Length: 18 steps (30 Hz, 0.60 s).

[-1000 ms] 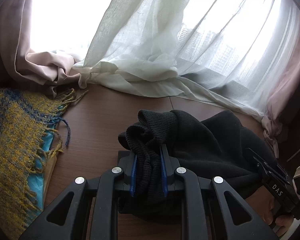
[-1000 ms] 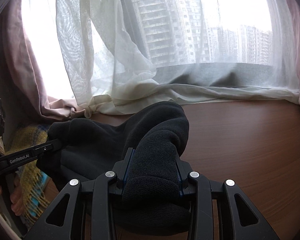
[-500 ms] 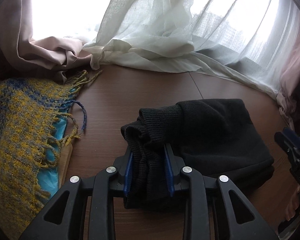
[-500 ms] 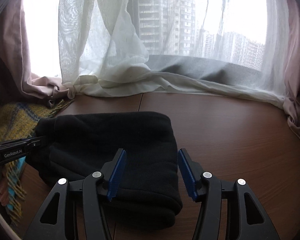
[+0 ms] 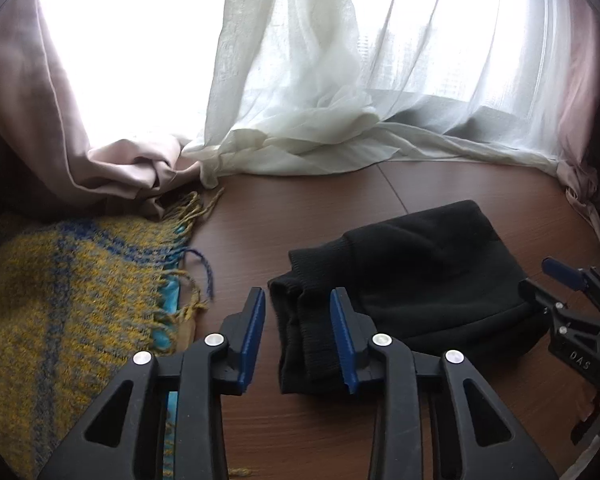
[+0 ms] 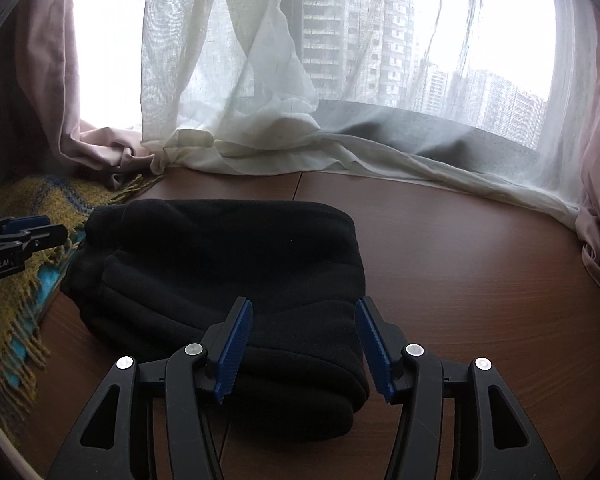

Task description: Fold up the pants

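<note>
The black pants (image 5: pixel 412 276) lie folded in a thick bundle on the brown wooden table (image 5: pixel 284 208). In the left wrist view my left gripper (image 5: pixel 298 320) is open, its blue pads on either side of the ribbed cuff end, not touching it. In the right wrist view the pants (image 6: pixel 228 264) lie flat, and my right gripper (image 6: pixel 304 334) is open over their near right corner. The right gripper also shows at the right edge of the left wrist view (image 5: pixel 572 292). The left gripper shows at the left edge of the right wrist view (image 6: pixel 24 232).
A yellow and blue fringed blanket (image 5: pixel 68 300) lies left of the pants over something turquoise (image 5: pixel 172 320). White sheer curtains (image 5: pixel 308 148) and pink drapes (image 5: pixel 112 168) pool along the table's back edge. Bare table (image 6: pixel 480 264) lies right of the pants.
Both grippers let go of the pants and opened. The bundle dropped flat onto the table. Both grippers have drawn back a little.
</note>
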### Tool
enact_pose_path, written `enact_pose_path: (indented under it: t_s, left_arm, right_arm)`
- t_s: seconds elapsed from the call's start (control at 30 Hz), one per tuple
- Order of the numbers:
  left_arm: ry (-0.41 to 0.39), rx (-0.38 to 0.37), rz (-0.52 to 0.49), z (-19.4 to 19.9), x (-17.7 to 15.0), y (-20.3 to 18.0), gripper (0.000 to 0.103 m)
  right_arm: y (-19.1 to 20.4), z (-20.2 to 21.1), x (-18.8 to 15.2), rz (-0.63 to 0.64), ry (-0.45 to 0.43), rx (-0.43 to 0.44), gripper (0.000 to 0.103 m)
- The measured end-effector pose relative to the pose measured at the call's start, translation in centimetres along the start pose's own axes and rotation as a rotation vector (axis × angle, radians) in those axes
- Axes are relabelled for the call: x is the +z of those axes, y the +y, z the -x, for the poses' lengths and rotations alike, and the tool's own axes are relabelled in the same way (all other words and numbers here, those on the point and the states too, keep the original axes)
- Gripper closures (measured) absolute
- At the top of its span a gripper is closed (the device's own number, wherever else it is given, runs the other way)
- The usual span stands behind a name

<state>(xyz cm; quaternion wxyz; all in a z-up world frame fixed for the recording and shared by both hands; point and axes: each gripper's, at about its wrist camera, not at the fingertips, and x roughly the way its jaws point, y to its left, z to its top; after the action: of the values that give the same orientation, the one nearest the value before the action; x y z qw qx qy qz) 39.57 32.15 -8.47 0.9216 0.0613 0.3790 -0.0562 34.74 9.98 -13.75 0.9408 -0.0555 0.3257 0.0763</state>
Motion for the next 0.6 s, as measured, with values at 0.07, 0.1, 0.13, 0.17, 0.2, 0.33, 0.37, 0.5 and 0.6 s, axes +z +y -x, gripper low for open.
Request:
enact_pose_path:
  t_s: [0.07,0.1,0.13,0.17,0.2,0.33,0.37,0.5,0.6]
  left_arm:
    - [-0.005,-0.02,-0.006,-1.0,0.8,-0.4,0.083]
    - [0.0,-0.048,0.0,-1.6,1.0,-0.6,0.086]
    - [0.005,-0.072,0.005,-2.1,1.2,-0.8,0.088]
    - [0.012,-0.09,0.006,-2.7,1.2,-1.0,0.09]
    - [0.025,-0.1,0.008,-3.4,1.2,-1.2,0.091]
    - [0.086,-0.076,0.032,-6.3,0.4,-0.4,0.095]
    - [0.094,-0.074,0.045,-6.8,0.3,-0.1,0.095]
    - [0.098,-0.063,0.03,-7.1,-0.2,-0.3,0.095]
    - [0.098,-0.056,0.019,-7.1,-0.2,-0.5,0.095]
  right_arm:
    - [0.3,-0.2,0.0,0.006,0.001,0.017,0.048]
    - [0.4,-0.3,0.0,0.009,0.0,0.021,0.048]
    - [0.4,-0.4,0.0,0.01,0.0,0.023,0.048]
    - [0.4,-0.5,0.0,0.008,0.002,0.027,0.048]
    - [0.3,-0.7,0.0,0.006,0.002,0.032,0.048]
    - [0.0,-1.5,-0.2,-0.011,0.02,0.031,0.048]
    - [-0.1,-1.9,-0.3,-0.014,0.032,0.028,0.048]
    - [-0.4,-3.0,-1.4,-0.023,0.077,0.033,0.048]
    - [-0.4,-3.1,-2.1,-0.005,0.078,0.034,0.048]
